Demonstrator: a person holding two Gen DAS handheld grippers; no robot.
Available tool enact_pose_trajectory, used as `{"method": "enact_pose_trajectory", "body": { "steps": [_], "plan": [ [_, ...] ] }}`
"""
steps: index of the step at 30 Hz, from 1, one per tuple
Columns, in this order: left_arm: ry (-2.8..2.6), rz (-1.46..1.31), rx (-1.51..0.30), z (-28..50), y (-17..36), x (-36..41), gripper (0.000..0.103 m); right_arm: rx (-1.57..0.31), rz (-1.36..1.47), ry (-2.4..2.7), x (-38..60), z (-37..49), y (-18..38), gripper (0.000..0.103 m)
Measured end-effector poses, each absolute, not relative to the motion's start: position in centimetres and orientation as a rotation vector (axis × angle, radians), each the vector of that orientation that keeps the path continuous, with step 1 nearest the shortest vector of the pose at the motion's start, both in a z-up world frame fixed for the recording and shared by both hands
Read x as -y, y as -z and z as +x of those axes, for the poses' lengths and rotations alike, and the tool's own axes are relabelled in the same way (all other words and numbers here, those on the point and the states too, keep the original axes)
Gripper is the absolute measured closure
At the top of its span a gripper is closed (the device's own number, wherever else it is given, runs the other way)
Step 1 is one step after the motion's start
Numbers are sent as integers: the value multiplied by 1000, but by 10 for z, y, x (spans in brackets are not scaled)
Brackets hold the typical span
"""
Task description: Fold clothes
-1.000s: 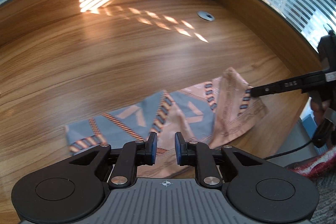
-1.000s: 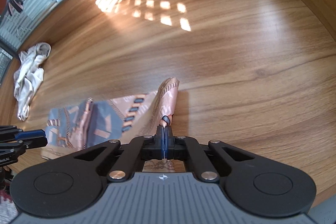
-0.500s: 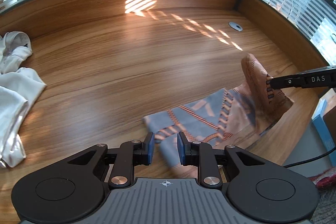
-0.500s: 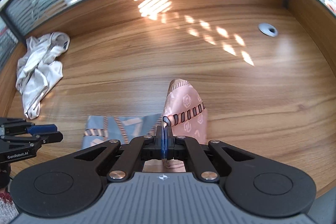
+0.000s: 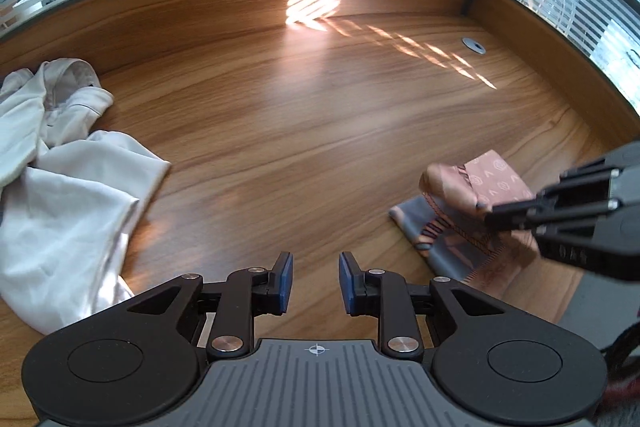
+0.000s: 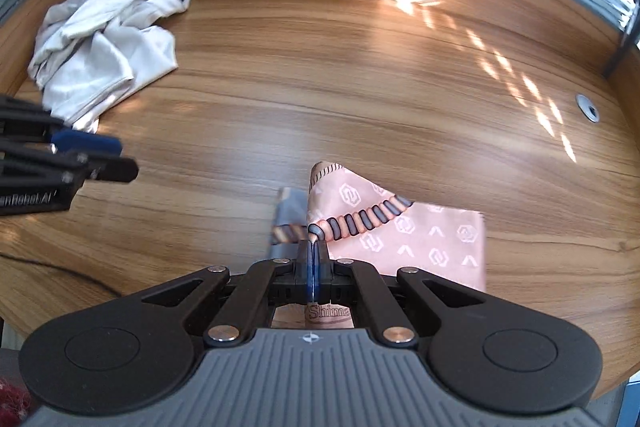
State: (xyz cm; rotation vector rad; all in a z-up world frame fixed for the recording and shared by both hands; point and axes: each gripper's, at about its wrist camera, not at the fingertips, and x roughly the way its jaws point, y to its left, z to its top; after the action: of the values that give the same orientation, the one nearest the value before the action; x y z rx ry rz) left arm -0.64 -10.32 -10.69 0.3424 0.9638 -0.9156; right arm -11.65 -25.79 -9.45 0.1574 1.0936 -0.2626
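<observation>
Wooden desk (image 6: 360, 99): crumpled white garment (image 6: 108, 39) far left, patterned pink-blue scarf (image 6: 420, 235) near front edge, well apart.

A: How is the black two-finger left claw (image 5: 315, 283) built?

B: Two round black housings, each marked with a recessed circle, are joined to black linkage arms fixed by silver screws. Blue rubber pads (image 5: 285, 281) are fitted on the inner finger faces. A grey ribbed plate carrying a small white crosshair mark is set between the housings.

A: And the black two-finger right claw (image 6: 313, 254)?

B: The same build is seen: black housings, silver screws, blue pads, grey ribbed plate with crosshair. White lettering is printed on the side of each claw, though only partly legible.
</observation>
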Motion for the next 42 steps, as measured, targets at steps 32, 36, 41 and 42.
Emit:
{"method": "enact_pose_trajectory", "body": {
  "steps": [32, 36, 41, 42],
  "plan": [
    [1081, 398, -947, -25, 118, 135, 65, -1002, 318, 347, 231, -166, 117, 80],
    [1127, 419, -936, -37, 122, 143, 66, -991, 337, 365, 235, -174, 121, 80],
    [1196, 435, -917, -52, 124, 157, 82, -965, 333, 390, 238, -182, 118, 80],
    [1207, 435, -915, -55, 124, 161, 83, -957, 335, 394, 239, -184, 117, 80]
  ]
}}
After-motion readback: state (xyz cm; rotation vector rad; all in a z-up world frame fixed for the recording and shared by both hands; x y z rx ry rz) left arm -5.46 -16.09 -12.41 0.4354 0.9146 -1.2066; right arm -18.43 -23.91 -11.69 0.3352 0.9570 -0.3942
